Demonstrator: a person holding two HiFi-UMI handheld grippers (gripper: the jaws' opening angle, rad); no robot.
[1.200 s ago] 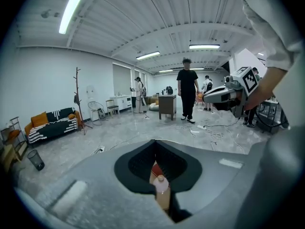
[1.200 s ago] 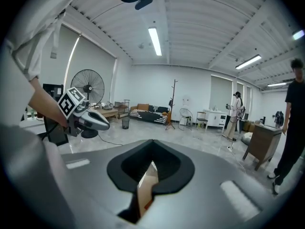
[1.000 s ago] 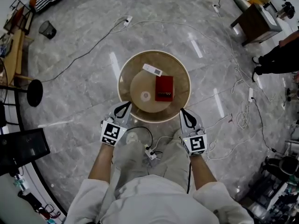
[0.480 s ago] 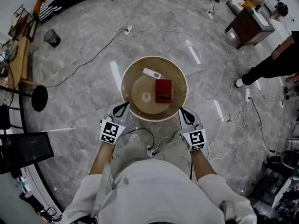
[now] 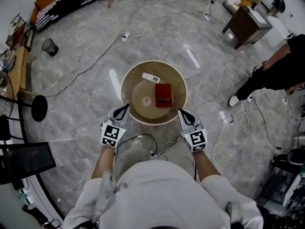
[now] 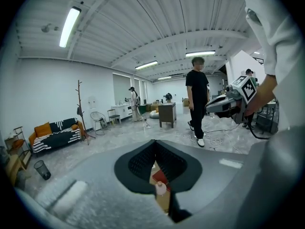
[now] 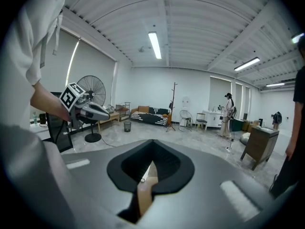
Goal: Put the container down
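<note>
A round tan container [image 5: 127, 78] hangs above the marble floor in front of me, held at its near rim from both sides. Inside it lie a red box [image 5: 163, 95], a white remote-like bar [image 5: 151, 78] and a small white bottle [image 5: 147, 99]. My left gripper [image 5: 121, 112] is shut on the near-left rim. My right gripper [image 5: 183, 114] is shut on the near-right rim. In the left gripper view the closed jaws [image 6: 155, 149] frame the tan inside, the red box [image 6: 161, 178] and the bottle [image 6: 161, 188]. The right gripper view shows the tan rim [image 7: 145, 190] pinched between its jaws [image 7: 151, 159].
Cables and a power strip [image 5: 125, 35] run over the floor beyond and under the container. A person in black [image 5: 276, 73] stands at the right near a brown cabinet [image 5: 245, 25]. A bin [image 5: 49, 46], a round black stand base [image 5: 38, 108] and a dark screen [image 5: 24, 161] are at the left.
The container and both grippers look smaller and have shifted slightly left in the head view. The person in black at the right has stepped further into view. Both grips are unchanged.
</note>
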